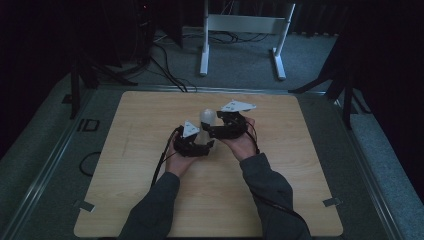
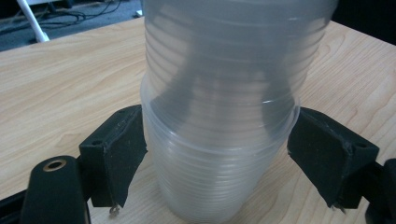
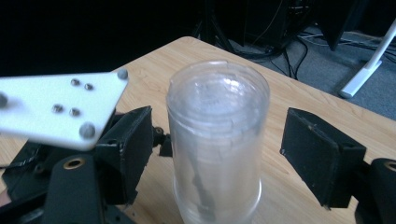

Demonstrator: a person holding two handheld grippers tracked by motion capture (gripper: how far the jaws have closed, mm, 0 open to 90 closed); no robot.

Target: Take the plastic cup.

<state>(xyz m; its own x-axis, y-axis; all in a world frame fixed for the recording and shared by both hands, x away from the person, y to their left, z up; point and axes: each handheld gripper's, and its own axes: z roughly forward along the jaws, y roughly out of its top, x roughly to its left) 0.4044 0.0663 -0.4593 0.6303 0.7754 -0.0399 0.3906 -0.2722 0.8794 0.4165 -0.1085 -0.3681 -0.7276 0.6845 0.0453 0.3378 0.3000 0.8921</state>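
Two grippers at a stack of clear ribbed plastic cups (image 1: 205, 131) standing bottom-up mid-table.

Nearest, the left gripper (image 1: 199, 145) clamps the stack's lower cup (image 2: 210, 182) — likely to anchor it. Beyond, the right gripper (image 1: 216, 128) is spread wide around the top cup (image 3: 217, 135), pads apart from it, wrist raised over the pale wooden table (image 1: 125, 150) — seemingly poised to pull it off.

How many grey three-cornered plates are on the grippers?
2. One plate sits on the left gripper, near the cup stack at the table's middle. The other plate tops the right gripper, just right of the stack.
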